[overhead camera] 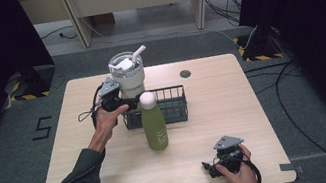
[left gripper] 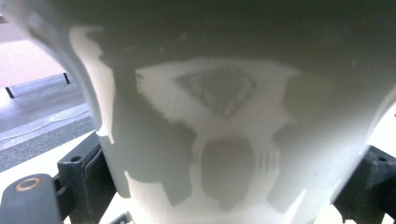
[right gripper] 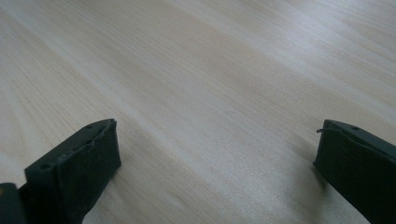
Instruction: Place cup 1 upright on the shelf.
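At the left of the table (overhead camera: 85,151), the left gripper (overhead camera: 122,101) has its jaws clamped on either side of the white tumbler (overhead camera: 128,80), whose lid carries a straw; in the left gripper view the tumbler's pale wall (left gripper: 224,140) sits tight between the two black jaws. The tumbler stands at the far left end of the black wire basket (overhead camera: 173,105), and just near of the basket a green bottle (overhead camera: 154,123) with a white cap stands upright. At the near right, the right gripper (overhead camera: 210,169) rests low on the table with its jaws wide apart, bare wood (right gripper: 210,107) between them
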Demonstrator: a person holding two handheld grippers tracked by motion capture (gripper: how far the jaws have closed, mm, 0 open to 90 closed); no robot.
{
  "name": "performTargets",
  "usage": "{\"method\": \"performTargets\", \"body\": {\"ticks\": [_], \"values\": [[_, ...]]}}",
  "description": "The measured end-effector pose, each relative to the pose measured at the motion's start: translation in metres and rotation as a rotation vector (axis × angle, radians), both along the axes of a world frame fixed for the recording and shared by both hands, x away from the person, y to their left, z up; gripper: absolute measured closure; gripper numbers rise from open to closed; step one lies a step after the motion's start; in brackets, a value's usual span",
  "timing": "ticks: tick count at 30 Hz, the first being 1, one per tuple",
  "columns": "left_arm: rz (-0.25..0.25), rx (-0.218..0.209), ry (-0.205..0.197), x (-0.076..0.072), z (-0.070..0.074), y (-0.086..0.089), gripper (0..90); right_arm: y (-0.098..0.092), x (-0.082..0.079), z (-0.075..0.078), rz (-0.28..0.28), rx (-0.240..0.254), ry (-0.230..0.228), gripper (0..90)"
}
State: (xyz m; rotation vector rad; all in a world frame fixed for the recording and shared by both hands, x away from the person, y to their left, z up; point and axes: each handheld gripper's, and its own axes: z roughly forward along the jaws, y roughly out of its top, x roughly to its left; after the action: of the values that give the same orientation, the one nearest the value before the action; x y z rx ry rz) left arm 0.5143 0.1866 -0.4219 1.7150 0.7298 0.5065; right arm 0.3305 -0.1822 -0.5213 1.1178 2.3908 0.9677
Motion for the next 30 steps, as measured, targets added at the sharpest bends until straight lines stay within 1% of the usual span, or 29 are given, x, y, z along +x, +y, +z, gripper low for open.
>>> {"method": "performTargets", "body": {"ticks": [5,7,11,17,19,20,21,24,27,28,29,30], "values": [[0.002,-0.002,0.005,0.000,-0.005,0.001,10.1,0.000,0.000,0.000,-0.002,0.001,0.002,0.4],[0.005,-0.008,0.013,0.000,-0.010,0.002,10.1,0.000,0.000,0.000,-0.002,0.002,0.003,0.4],[0.006,-0.011,0.023,0.000,-0.013,0.002,10.1,0.000,0.000,0.000,-0.002,0.002,0.003,0.4],[0.005,-0.003,0.023,-0.001,-0.018,0.002,10.1,0.000,0.000,0.000,-0.001,0.001,0.002,0.4],[0.002,0.007,0.033,-0.002,-0.023,0.001,10.0,0.000,0.000,0.000,-0.001,0.001,0.002,0.4],[0.002,0.007,0.033,-0.002,-0.023,0.001,10.1,0.000,0.000,0.000,-0.001,0.001,0.002,0.4],[0.005,0.004,0.024,-0.003,-0.026,0.000,10.1,0.000,0.000,0.000,-0.001,0.001,0.002,0.4],[0.002,0.007,0.020,-0.004,-0.027,0.001,10.0,0.000,0.000,0.000,0.000,0.001,0.003,0.4],[0.004,-0.002,0.018,-0.004,-0.028,0.002,10.0,0.000,0.000,0.000,0.000,0.002,0.003,0.4],[0.003,-0.012,0.014,-0.005,-0.029,0.003,10.0,0.000,0.000,0.000,0.000,0.001,0.003,0.4],[0.009,-0.047,0.012,-0.005,-0.030,0.001,10.0,0.000,0.000,0.000,0.001,0.001,0.003,0.4],[0.010,-0.048,0.006,-0.006,-0.031,0.001,10.0,0.000,0.000,0.000,0.001,0.001,0.003,0.4]]}}
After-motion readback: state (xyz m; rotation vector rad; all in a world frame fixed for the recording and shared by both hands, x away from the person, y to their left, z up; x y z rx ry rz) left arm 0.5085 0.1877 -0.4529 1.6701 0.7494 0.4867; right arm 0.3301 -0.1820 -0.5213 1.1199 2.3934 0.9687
